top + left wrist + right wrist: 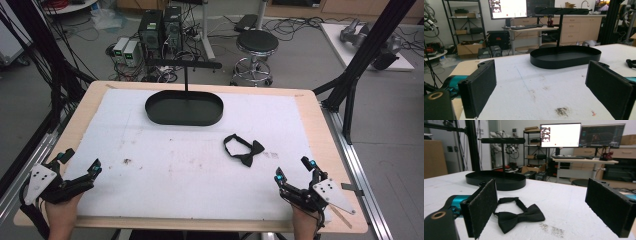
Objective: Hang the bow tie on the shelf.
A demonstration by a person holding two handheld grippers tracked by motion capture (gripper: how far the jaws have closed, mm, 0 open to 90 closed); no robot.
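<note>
A black bow tie [244, 150] with its strap looped lies on the white mat, right of centre; it also lies just ahead of the right jaws [520, 216]. A black oval tray [184, 108] with a T-shaped stand [186, 65] rising from it sits at the far middle of the mat, seen too from the left gripper [565, 57] and the right gripper [496, 180]. My left gripper [79, 161] rests open at the near left edge, nothing between its jaws. My right gripper [293, 168] is open at the near right, a short way short of the bow tie.
The white mat [175, 160] covers a wooden table [330, 150], with small dark stains near its middle. Beyond the table stand a round stool [256, 45], computer boxes [160, 30] and cables. Black frame posts [370, 45] rise at the right.
</note>
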